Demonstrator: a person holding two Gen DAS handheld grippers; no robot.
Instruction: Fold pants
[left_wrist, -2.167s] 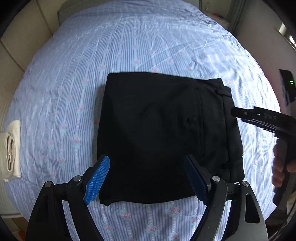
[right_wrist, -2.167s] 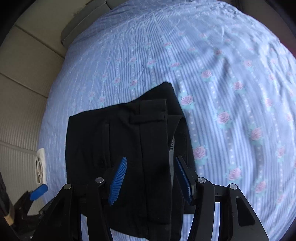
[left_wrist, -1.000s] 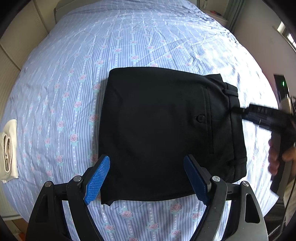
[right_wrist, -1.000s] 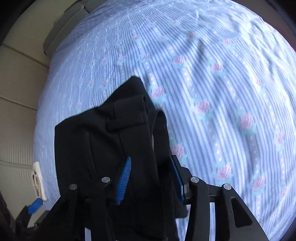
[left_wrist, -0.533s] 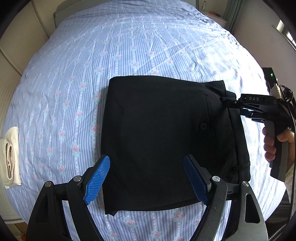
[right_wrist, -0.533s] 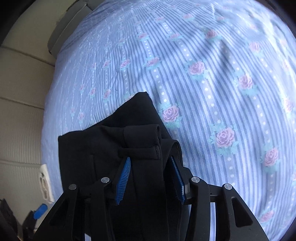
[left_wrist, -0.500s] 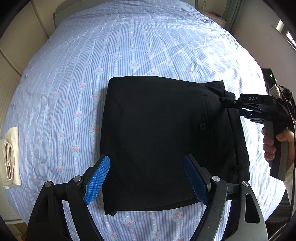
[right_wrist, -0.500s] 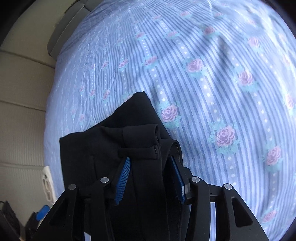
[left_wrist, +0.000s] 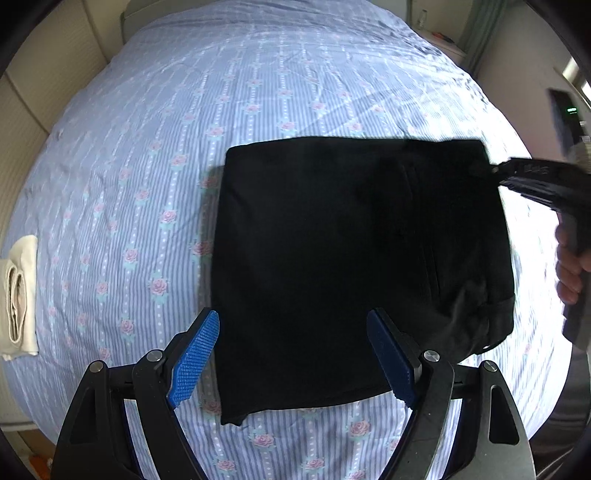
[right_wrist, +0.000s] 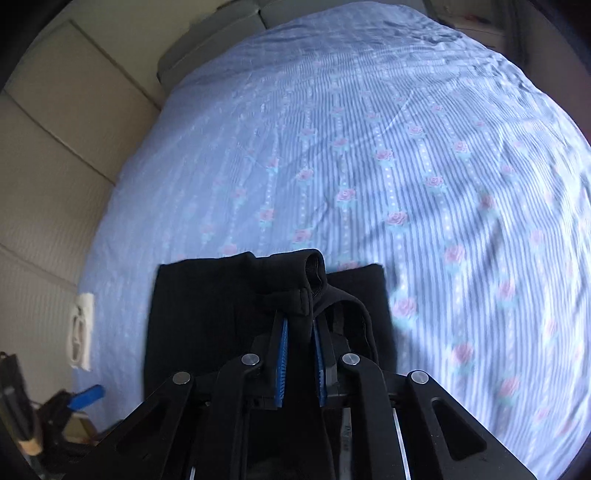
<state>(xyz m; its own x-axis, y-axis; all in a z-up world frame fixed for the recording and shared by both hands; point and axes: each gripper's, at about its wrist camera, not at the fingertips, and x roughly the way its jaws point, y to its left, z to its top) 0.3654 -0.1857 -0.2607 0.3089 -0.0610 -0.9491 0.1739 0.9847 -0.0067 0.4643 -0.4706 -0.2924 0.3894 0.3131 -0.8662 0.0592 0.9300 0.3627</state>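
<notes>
A: What has just changed?

B: The right tongs (right_wrist: 298, 360) have just been closing, and now their blue pads (right_wrist: 282, 360) pinch a bunched fold of the waistband (right_wrist: 308, 284) of the black pants (left_wrist: 332, 266). Half a second ago that cloth sat loose between them.

A: And the pants themselves?

B: Folded into a dark rectangle in the middle of the bed (left_wrist: 258, 92), on the striped, rose-print sheet. The waistband end on the right is puckered and looks lifted off the sheet where it is gripped.

A: The left tongs (left_wrist: 295, 354)?

B: Wide apart, holding nothing, hovering over the near edge of the pants.

A: So what does it mean?

B: I'd judge the grip is now secure enough to carry the waistband end across toward the left for another fold. Only a small bunch is caught, so it may slip.
</notes>
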